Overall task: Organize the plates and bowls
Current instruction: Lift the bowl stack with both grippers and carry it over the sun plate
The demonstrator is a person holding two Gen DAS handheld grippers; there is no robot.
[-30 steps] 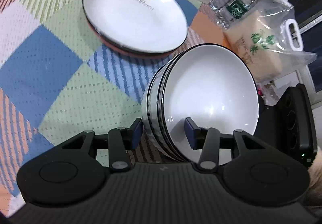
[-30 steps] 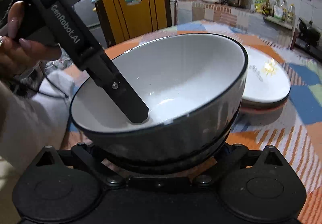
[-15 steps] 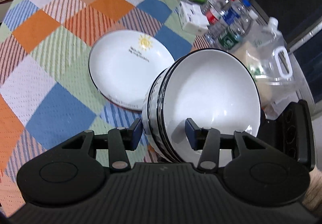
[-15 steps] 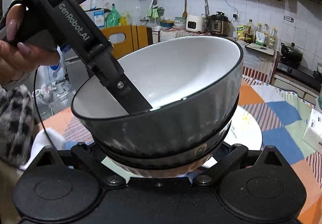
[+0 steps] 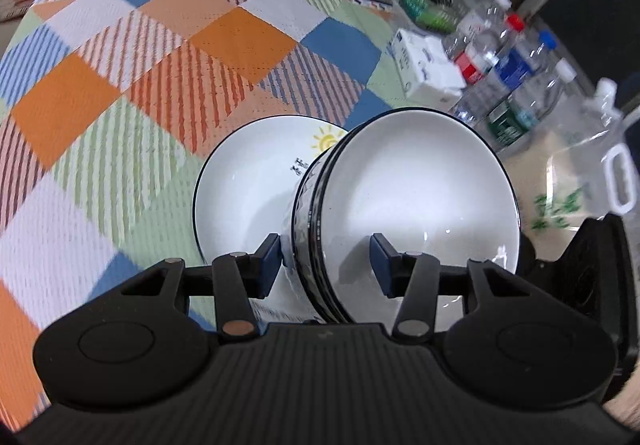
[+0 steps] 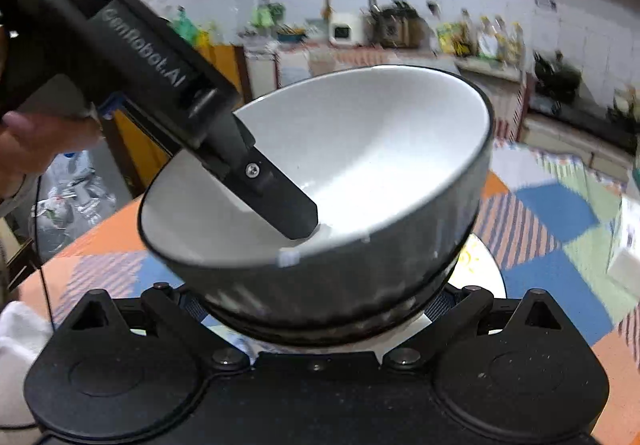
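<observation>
A stack of white bowls (image 5: 408,201) with black rims is held in the air by both grippers. My left gripper (image 5: 324,261) is shut on the stack's rim, one finger inside the top bowl, one outside. My right gripper (image 6: 316,301) clasps the base of the bowl stack (image 6: 340,245) from the other side; its fingertips are hidden under the bowls. The left gripper's finger (image 6: 276,201) shows inside the top bowl. Below lies a white plate (image 5: 248,189) with a sun print, on a stack of plates; it also shows in the right wrist view (image 6: 480,265).
A checked tablecloth (image 5: 132,93) covers the table. At the table's right edge stand a white box (image 5: 424,69), several plastic bottles (image 5: 504,81) and a clear jug bag (image 5: 592,173). A wooden chair (image 6: 216,65) and a kitchen counter are behind.
Both grippers have lifted the bowl stack higher and carried it over the sun-print plate. The table now looks farther below.
</observation>
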